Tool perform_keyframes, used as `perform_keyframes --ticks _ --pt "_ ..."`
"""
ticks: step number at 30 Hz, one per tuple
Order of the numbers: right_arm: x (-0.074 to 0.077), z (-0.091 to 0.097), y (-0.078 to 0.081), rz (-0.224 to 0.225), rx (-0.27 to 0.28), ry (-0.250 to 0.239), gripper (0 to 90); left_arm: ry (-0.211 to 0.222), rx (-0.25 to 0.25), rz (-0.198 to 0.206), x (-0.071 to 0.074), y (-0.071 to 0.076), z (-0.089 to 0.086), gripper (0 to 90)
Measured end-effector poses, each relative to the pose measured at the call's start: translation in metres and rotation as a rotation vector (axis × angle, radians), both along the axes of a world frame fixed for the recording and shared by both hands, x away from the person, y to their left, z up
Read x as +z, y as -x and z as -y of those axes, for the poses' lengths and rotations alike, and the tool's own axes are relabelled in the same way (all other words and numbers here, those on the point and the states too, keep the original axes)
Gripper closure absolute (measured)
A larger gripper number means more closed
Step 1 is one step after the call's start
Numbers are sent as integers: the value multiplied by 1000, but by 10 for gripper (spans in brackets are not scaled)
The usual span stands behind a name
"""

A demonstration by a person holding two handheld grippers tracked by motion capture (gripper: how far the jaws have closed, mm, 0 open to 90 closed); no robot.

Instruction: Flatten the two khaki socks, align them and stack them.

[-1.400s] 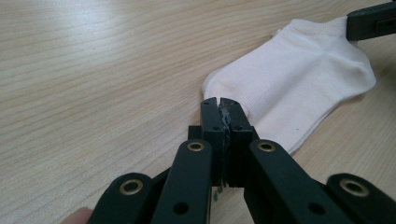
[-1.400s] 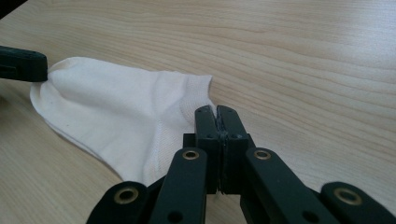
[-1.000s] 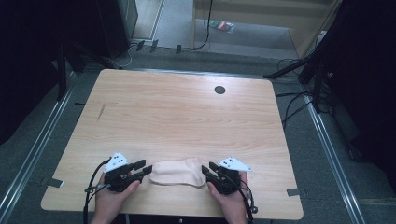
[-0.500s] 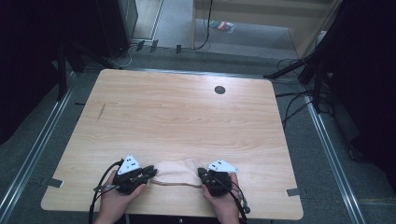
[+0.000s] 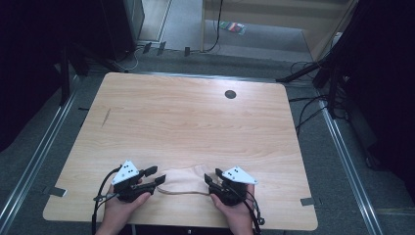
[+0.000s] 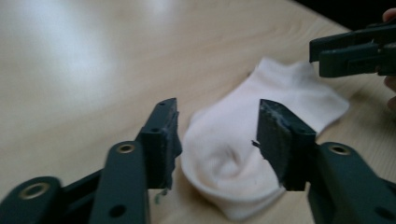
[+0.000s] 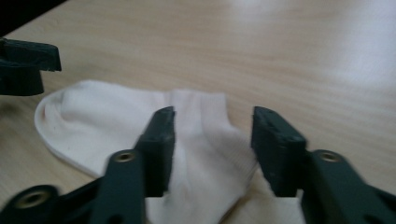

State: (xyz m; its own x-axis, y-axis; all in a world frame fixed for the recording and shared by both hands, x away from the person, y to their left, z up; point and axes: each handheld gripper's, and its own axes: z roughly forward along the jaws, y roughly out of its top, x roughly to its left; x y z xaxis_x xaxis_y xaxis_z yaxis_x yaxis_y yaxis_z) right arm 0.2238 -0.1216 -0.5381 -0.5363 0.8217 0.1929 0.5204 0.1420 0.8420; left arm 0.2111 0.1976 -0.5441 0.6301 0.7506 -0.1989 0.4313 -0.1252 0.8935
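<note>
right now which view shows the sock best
The right gripper view: the sock lies broad and bright beyond the open jaws, its ribbed cuff plain. The left gripper view gives its rounded end, partly behind the jaws. The high view shows a small pale patch near the table edge.

The sock [image 6: 261, 140] was soft white knitted cloth, matt, with fine ribbing near its opening and a slightly fuzzy, creased surface. The table [image 5: 195, 122] under it was pale wood or wood-look laminate, smooth, with a light grain and a faint sheen that caught soft glare at the far side. The left gripper [image 6: 217, 140] had matt black plastic arms with small brass-coloured metal rivets; its pads [image 6: 161, 140] looked rough and worn, frayed at the edges. The right gripper [image 7: 212, 149] was of the same dull black plastic. Each carried a flat, pale grey, matt plate on top.
</note>
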Motion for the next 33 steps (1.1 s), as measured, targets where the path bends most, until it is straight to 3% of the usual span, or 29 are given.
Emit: perform_keyframes --ticks 1,3,5,8,12,15,18,22,29,33 --pt "2 2 -1 37 0 -4 372 5 -2 16 1 0 -1 425" --pt "4 5 -2 62 -6 -20 303 31 5 37 4 1 -2 340" --pt "9 13 -3 75 -37 -18 268 27 31 48 6 2 -3 227" --pt "10 17 -4 66 -35 -30 271 32 55 26 7 0 -5 177" --pt "11 21 -6 58 -53 -23 222 34 88 28 8 -2 -11 152" --pt "11 28 -10 31 -67 -43 168 46 113 20 9 -3 -19 138" --pt "13 36 -12 33 -84 -52 140 44 121 27 9 -4 -28 107" --pt "16 47 -14 49 -117 -29 135 50 152 29 9 -6 -41 101" --pt "19 72 -17 54 -174 -50 135 49 222 22 8 -11 -67 101" --pt "19 86 -17 67 -200 -20 136 47 272 20 7 -12 -82 101"
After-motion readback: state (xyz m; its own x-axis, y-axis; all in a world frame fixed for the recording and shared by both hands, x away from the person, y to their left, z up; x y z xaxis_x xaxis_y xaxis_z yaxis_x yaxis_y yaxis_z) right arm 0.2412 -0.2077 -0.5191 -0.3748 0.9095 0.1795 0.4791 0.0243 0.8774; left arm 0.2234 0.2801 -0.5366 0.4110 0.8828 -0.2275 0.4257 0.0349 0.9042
